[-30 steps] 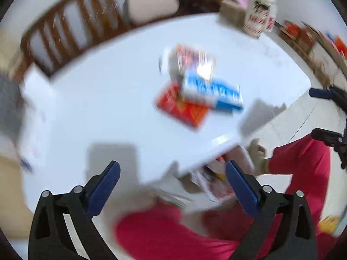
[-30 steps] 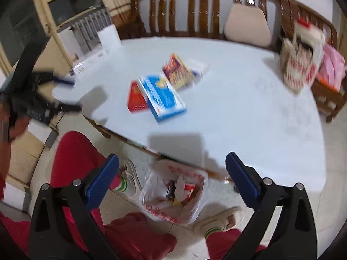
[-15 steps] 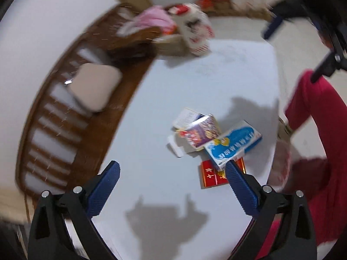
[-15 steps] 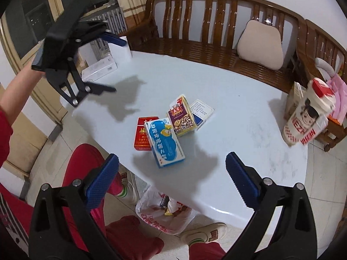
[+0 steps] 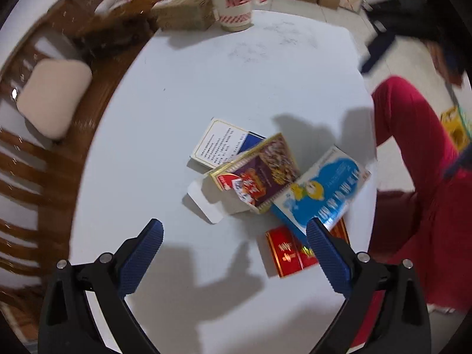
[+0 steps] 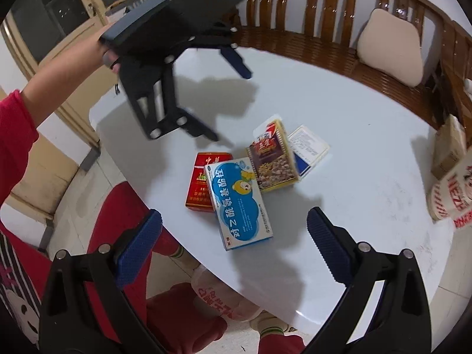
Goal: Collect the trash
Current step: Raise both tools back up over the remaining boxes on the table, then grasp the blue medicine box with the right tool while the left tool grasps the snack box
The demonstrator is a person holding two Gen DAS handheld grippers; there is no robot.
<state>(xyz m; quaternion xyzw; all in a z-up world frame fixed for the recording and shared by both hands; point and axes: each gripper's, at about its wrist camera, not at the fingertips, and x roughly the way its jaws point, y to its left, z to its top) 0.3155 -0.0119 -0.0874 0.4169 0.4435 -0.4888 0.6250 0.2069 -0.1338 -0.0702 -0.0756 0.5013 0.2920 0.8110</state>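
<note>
White tabletop point(image 6: 339, 177) stood before a brown wooden bench point(image 6: 309, 29). Both the left gripper point(image 5: 233, 236) and right gripper point(image 6: 234, 227) hovered wide open, empty, above overlapping blue-and-white point(image 6: 237, 200), purple-and-gold point(image 6: 273, 159), red point(image 6: 202, 180) and white-and-blue point(image 6: 308, 147) cardboard boxes.

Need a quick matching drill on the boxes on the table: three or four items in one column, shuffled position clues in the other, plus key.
Things:
1. blue box
2. red box
3. purple box
4. white box

Places, in the right wrist view:
A. farthest toward the bench, partly under the purple one
B. on the pile's left, partly under the blue one
C. closest to the table's near edge
D. tilted between blue and white

Pairs: 1-C, 2-B, 3-D, 4-A
</note>
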